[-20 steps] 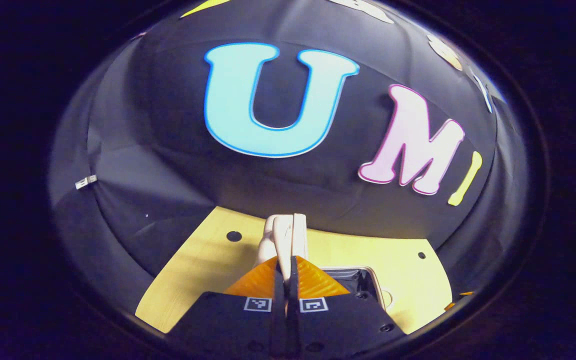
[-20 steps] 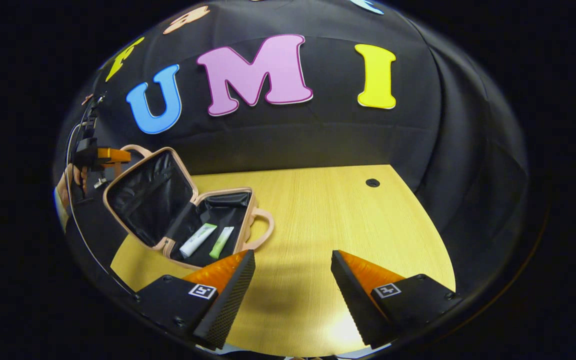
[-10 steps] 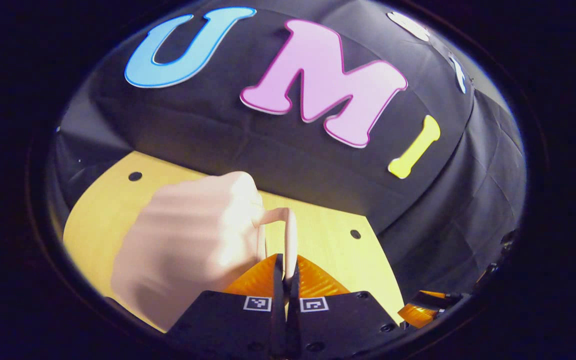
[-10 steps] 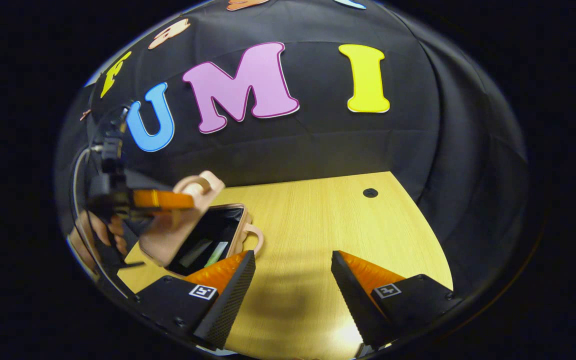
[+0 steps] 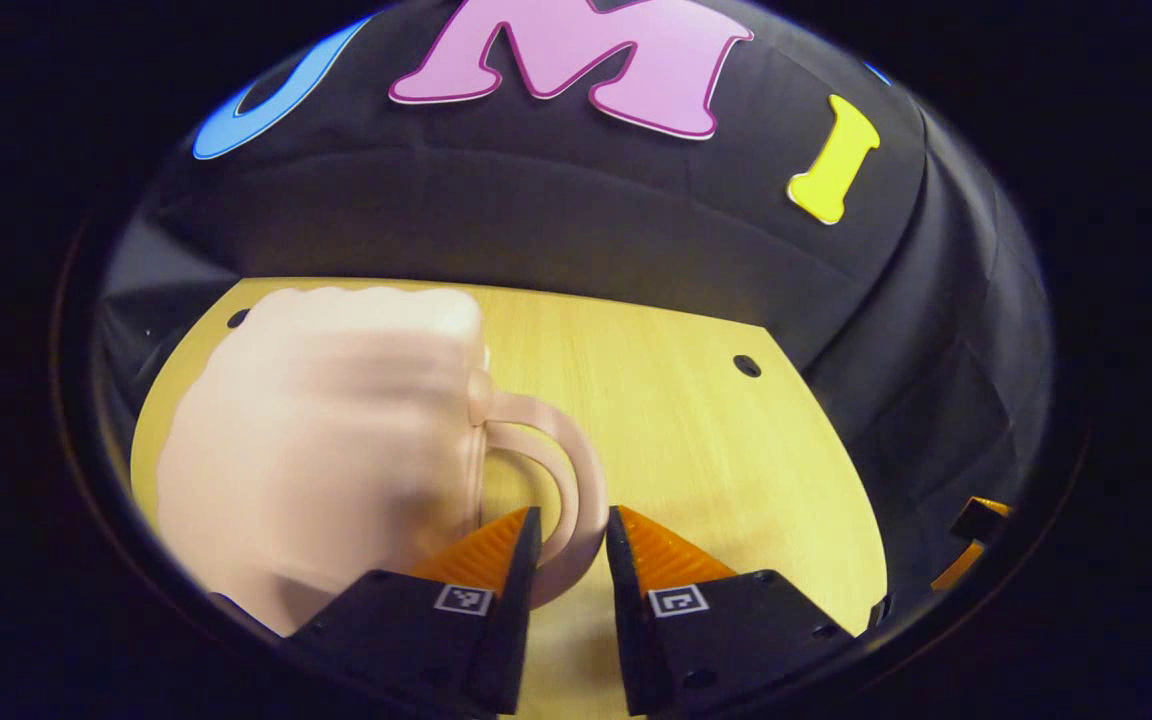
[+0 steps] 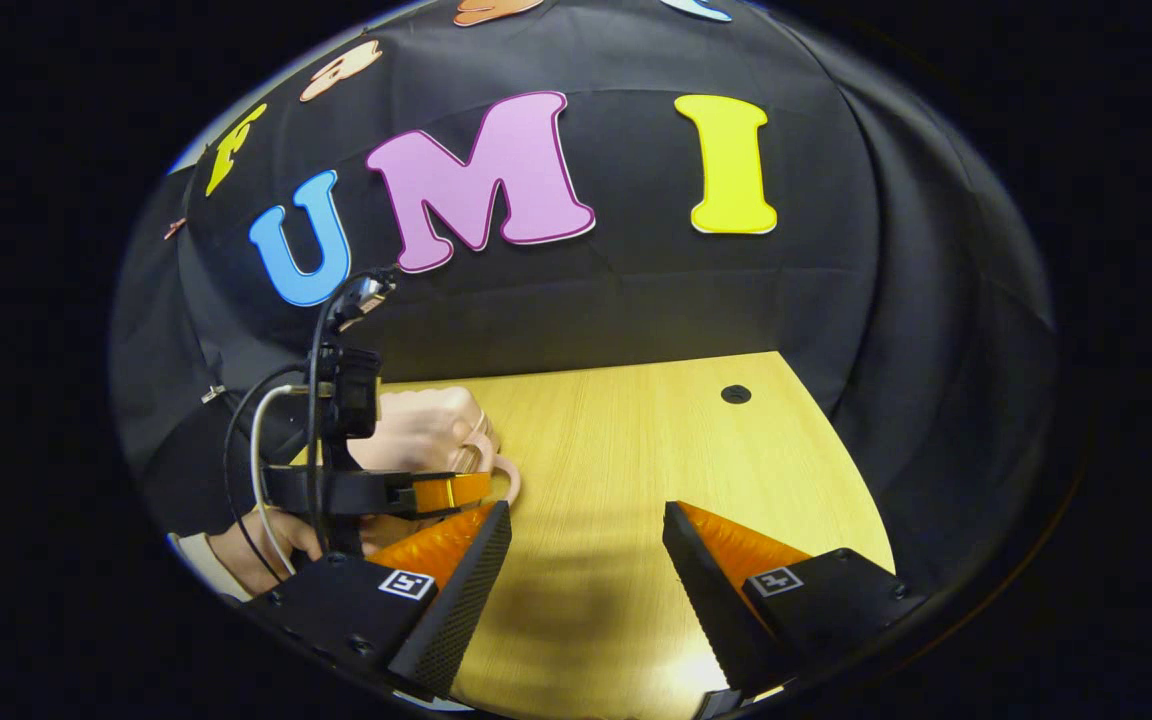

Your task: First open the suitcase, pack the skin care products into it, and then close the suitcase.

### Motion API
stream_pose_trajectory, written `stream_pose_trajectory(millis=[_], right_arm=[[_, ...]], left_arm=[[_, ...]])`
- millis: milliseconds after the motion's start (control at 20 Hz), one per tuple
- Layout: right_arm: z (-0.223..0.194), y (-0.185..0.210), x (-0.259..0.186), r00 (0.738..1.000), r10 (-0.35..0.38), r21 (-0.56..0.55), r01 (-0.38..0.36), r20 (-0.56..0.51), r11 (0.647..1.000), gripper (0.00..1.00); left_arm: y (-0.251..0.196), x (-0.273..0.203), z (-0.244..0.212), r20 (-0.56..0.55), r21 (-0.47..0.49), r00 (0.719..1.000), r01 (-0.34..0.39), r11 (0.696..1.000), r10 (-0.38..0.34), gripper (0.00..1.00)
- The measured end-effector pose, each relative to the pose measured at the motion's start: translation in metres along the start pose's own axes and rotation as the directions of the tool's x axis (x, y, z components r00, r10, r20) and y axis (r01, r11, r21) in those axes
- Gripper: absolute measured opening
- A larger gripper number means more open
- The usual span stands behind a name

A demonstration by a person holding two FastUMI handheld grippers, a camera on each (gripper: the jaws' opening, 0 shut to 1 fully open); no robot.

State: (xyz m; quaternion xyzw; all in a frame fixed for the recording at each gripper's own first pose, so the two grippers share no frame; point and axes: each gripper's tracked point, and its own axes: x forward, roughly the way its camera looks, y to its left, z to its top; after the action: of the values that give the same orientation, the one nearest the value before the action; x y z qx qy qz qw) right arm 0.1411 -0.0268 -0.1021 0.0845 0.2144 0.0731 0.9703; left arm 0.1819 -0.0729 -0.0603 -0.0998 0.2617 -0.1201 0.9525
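Left gripper (image 5: 568,540): jaws a little apart, straddling the curved pink plastic carry handle (image 5: 576,480); whether either finger touches it I cannot tell.
Pale pink hard-shell suitcase (image 5: 326,440): lid down, lying on the yellow wooden worktop (image 5: 696,450), just left of the left gripper and blurred.
Step in hand: closing; judged nearly complete, with the skin care products hidden inside.
Doing it well: press the lid flat near the handle edge so the halves meet evenly, then back out straight without hooking the handle.
Right gripper (image 6: 586,560): jaws wide apart, empty, hovering over bare worktop beside the suitcase.
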Motion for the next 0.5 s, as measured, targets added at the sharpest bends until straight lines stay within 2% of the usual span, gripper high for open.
stream_pose_trajectory(millis=[50,100,150,200,350,500], right_arm=[[0.003,-0.003,-0.004,1.000,-0.015,-0.002,0.015,0.012,1.000,0.97],[0.007,-0.002,-0.007,0.999,-0.024,-0.002,0.024,0.024,1.000,0.97],[0.011,0.000,-0.010,0.999,-0.030,0.001,0.030,0.037,1.000,0.97],[0.014,0.001,-0.014,0.998,-0.036,0.002,0.035,0.047,0.999,0.97],[0.022,0.009,-0.027,0.996,-0.052,-0.001,0.052,0.066,0.999,0.97],[0.024,0.025,-0.045,0.997,-0.053,-0.013,0.054,0.062,0.998,0.97]], left_arm=[[-0.004,-0.014,0.010,0.042,-0.012,0.999,0.022,1.000,-0.022,0.67],[-0.003,-0.029,0.020,0.098,-0.012,0.995,0.026,1.000,-0.025,0.76],[0.000,-0.049,0.033,0.164,0.003,0.986,0.023,1.000,-0.023,0.90],[0.004,-0.072,0.045,0.227,0.032,0.974,0.011,0.999,-0.018,0.95],[0.015,-0.149,0.075,0.371,0.135,0.928,-0.081,0.987,0.025,0.96],[0.032,-0.219,0.084,0.486,0.150,0.871,-0.167,0.974,0.075,0.96]])
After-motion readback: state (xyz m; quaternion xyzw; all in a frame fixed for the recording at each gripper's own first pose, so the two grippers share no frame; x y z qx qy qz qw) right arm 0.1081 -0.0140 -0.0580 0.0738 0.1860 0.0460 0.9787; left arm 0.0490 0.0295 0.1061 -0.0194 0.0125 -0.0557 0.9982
